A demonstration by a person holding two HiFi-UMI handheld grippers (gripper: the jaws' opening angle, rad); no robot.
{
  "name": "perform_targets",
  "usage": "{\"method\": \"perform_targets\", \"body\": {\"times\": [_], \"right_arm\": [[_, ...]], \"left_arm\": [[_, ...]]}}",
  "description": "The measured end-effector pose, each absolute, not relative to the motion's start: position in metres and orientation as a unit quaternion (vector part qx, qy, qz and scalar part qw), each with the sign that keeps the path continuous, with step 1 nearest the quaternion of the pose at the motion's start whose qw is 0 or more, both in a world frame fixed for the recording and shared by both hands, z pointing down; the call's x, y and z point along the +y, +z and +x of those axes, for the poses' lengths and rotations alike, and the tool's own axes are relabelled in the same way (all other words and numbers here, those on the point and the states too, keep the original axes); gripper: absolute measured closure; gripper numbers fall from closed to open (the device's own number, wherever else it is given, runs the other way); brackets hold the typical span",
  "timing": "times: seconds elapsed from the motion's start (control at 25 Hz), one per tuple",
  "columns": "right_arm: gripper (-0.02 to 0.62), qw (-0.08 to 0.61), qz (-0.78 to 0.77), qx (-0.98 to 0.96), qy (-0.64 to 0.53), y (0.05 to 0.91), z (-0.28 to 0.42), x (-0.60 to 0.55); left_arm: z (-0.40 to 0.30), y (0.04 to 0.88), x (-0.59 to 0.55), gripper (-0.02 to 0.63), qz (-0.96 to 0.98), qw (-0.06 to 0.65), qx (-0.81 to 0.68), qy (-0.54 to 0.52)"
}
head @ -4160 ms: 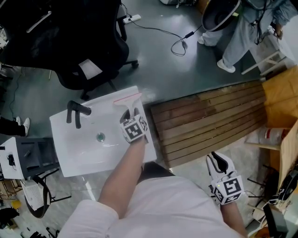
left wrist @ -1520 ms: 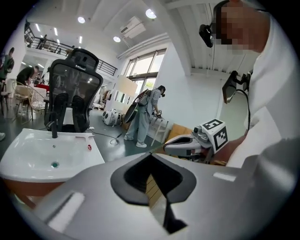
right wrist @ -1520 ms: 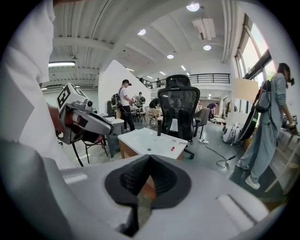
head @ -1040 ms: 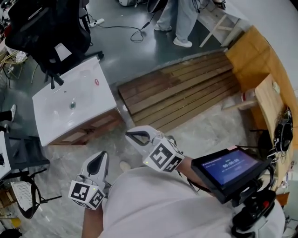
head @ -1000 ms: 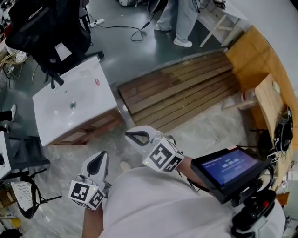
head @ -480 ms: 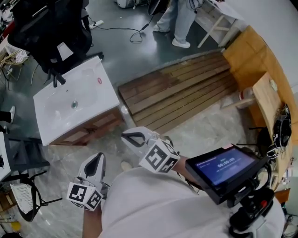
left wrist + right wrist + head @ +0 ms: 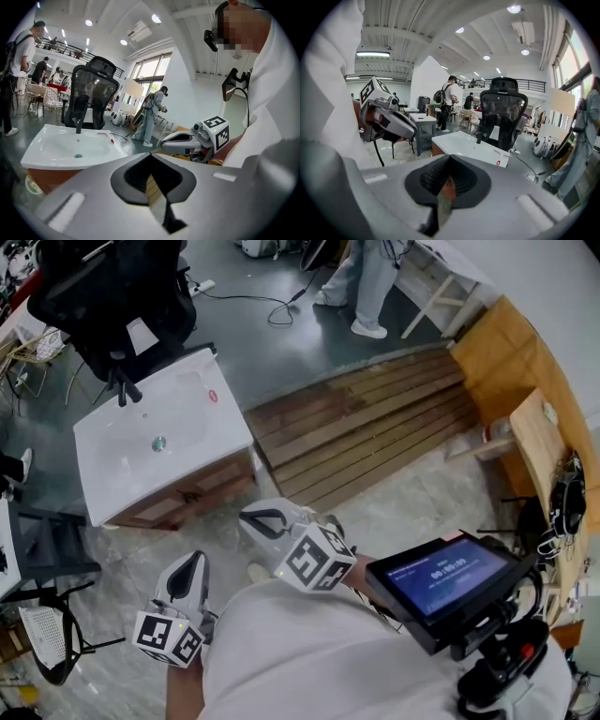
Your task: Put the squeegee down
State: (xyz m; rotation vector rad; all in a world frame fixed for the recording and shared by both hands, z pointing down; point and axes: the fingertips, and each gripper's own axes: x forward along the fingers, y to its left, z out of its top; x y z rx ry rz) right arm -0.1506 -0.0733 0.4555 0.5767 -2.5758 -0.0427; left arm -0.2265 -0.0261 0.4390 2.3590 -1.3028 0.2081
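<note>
Grey workshop floor (image 7: 281,352) surrounds a white washbasin (image 7: 122,474), where what seems the squeegee (image 7: 214,397), likely light and stiff, best taken by its handle, lies on the rim well ahead of the left gripper (image 7: 190,564) and right gripper (image 7: 257,519), both jaws closed, empty.

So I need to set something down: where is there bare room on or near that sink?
The sink's front rim is bare, and so is the slatted platform beside it. Crowded: the back edge, with the faucet, the chair behind it, and a small red thing on the right rim.
</note>
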Motion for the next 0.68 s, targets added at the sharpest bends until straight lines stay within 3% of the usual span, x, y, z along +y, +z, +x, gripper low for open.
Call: {"method": "perform_targets", "body": {"times": [0.68], "right_arm": [[0.592, 0.263, 0.199, -0.943, -0.042, 0.457, -0.221, -0.049]], "left_arm": [[-0.294, 0.451, 0.0, 0.598, 0.85, 0.22, -0.474, 0.064]]}}
